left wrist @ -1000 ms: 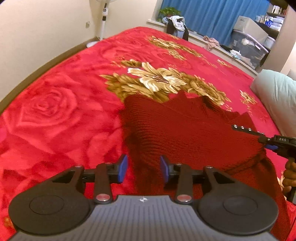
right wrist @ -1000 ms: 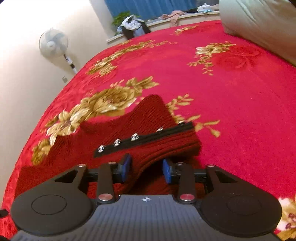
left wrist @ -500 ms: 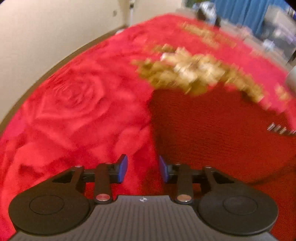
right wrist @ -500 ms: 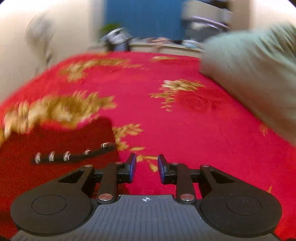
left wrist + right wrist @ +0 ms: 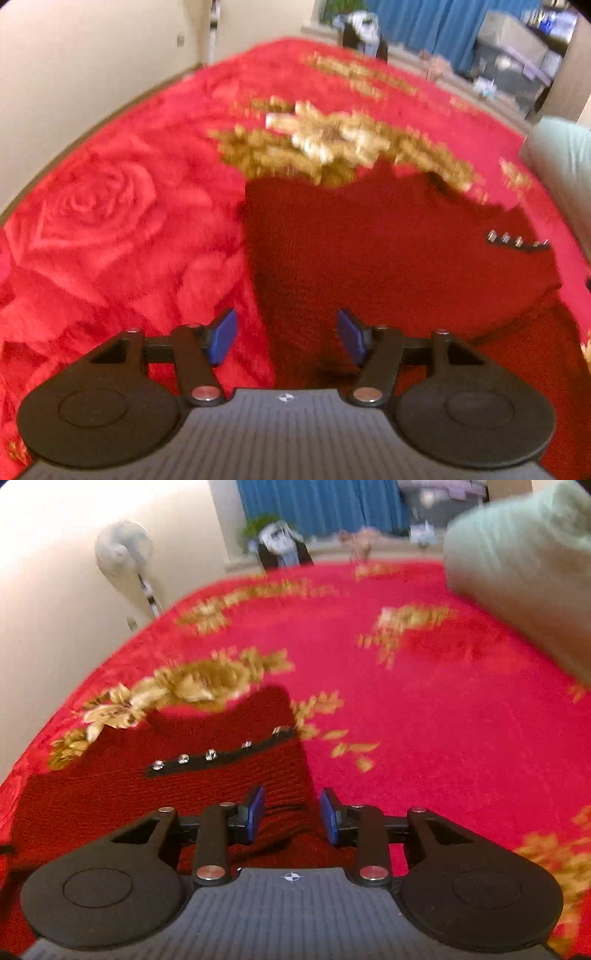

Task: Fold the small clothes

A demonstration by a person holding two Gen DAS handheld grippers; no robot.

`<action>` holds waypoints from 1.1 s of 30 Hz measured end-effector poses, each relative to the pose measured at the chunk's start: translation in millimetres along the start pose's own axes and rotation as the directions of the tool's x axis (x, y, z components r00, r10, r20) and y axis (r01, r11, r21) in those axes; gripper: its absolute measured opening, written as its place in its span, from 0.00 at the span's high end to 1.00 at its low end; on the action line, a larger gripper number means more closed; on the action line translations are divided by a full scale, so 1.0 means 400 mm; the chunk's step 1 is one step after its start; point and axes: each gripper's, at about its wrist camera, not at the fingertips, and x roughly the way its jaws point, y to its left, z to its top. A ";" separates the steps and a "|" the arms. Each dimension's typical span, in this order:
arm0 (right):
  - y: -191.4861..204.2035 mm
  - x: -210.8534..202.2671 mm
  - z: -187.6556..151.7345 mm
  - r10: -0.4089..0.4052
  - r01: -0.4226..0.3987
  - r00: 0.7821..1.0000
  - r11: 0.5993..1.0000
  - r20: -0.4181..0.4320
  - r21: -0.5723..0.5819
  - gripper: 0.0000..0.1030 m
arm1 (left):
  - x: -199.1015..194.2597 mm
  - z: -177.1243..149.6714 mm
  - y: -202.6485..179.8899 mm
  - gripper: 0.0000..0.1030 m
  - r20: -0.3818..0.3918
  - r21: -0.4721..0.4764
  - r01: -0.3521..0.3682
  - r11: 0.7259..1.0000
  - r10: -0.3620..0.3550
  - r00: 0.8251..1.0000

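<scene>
Item: dark red knit garment (image 5: 388, 258), lying flat on your red floral blanket (image 5: 110, 221), lower centre of both views; black strip with silver snaps (image 5: 221, 755) crosses it mid-left in the right wrist view.

Handling, by judgement: soft, light, limp knit; it will drape and cling to the plush blanket. Pinch the side edges near the hem.

Left gripper (image 5: 282, 336): spread wide, empty, straddling the garment's left edge.

Right gripper (image 5: 291, 814): moderately apart, empty, at the right edge.

Surroundings: pale green pillow (image 5: 524, 565) upper right; standing fan (image 5: 123, 550) upper left; blue curtain (image 5: 314, 506) top. Nothing obstructs you.
</scene>
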 end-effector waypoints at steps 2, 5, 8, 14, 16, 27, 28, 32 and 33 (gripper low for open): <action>-0.023 -0.089 -0.015 0.013 -0.011 0.999 0.999 0.041 -0.044 0.65 | -0.032 -0.007 -0.006 0.36 0.059 0.033 -0.006 0.999 0.004 0.998; -0.082 -0.221 -0.031 0.035 -0.028 0.995 0.997 0.093 -0.071 0.63 | -0.085 -0.037 -0.031 0.46 0.160 0.124 -0.038 0.992 0.018 0.987; -0.152 -0.337 -0.046 0.038 -0.029 0.990 0.997 0.135 -0.073 0.61 | -0.142 -0.088 -0.067 0.57 0.227 0.244 -0.091 0.966 0.035 0.973; -0.256 -0.400 -0.117 0.064 -0.062 0.995 0.998 0.075 -0.032 0.58 | -0.267 -0.162 -0.051 0.58 0.169 0.208 -0.067 0.976 0.032 0.985; -0.290 -0.390 -0.155 0.111 -0.111 0.993 0.994 0.028 -0.011 0.58 | -0.319 -0.194 -0.037 0.58 0.138 0.151 -0.041 0.988 0.020 0.990; -0.311 -0.301 -0.262 0.127 -0.141 0.967 0.989 -0.221 -0.053 0.57 | -0.340 -0.518 -0.024 0.58 -0.202 -0.173 -0.091 0.981 0.055 0.978; -0.313 -0.295 -0.268 0.117 -0.133 0.964 0.990 -0.241 -0.054 0.57 | -0.342 -0.536 -0.024 0.58 -0.210 -0.183 -0.093 0.979 0.054 0.976; -0.314 -0.261 -0.296 0.095 -0.122 0.942 0.991 -0.322 -0.063 0.57 | -0.356 -0.557 -0.015 0.58 -0.203 -0.191 -0.080 0.978 0.041 0.978; -0.310 -0.255 -0.305 0.094 -0.126 0.935 0.990 -0.343 -0.071 0.57 | -0.355 -0.559 -0.008 0.58 -0.209 -0.206 -0.078 0.975 0.034 0.977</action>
